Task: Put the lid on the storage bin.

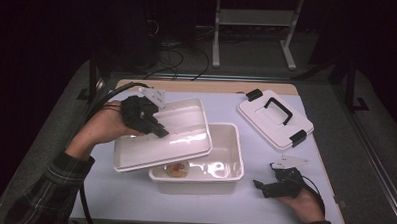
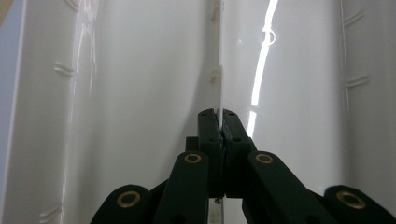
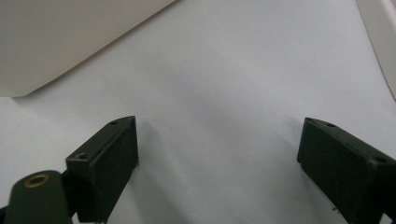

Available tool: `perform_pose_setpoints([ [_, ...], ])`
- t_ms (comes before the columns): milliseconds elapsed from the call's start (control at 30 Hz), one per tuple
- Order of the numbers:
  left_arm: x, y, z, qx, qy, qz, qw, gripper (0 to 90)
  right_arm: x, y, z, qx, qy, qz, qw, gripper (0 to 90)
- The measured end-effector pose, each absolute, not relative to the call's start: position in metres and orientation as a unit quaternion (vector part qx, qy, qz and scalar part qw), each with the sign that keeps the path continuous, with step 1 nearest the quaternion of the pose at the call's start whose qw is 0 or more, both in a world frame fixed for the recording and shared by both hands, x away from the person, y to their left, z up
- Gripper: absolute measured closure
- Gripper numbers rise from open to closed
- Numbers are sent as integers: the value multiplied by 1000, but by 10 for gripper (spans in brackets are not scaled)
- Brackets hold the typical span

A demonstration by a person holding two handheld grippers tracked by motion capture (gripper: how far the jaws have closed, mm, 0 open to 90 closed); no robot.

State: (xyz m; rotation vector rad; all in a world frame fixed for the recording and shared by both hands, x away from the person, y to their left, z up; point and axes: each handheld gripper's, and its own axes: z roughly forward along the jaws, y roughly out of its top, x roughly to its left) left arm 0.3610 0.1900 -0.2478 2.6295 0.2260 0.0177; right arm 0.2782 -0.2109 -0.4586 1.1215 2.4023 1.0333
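Glossy white divided tray (image 1: 181,122), tilted

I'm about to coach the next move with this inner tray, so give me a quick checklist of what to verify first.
1. Left gripper shut on the white tray, clamped on its thin centre rib: ok.
2. Tray level: not ok, it tilts over the box.
3. White box open: ok.
4. Box empty: not ok, a small yellow-and-red item lies inside.
5. Lid out of the way, right of the box: ok.
6. Right gripper free, jaws open over bare table: ok.
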Motion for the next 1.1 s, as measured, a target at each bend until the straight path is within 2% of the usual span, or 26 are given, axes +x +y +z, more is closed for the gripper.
perform_pose_setpoints([
  [500, 365, 125, -266, 969, 36, -19, 242, 889, 278, -211, -459, 390, 835, 359, 148, 116],
  [1100, 369, 110, -294, 972, 33, -25, 232, 889, 278, -211, -459, 391, 835, 359, 147, 116],
])
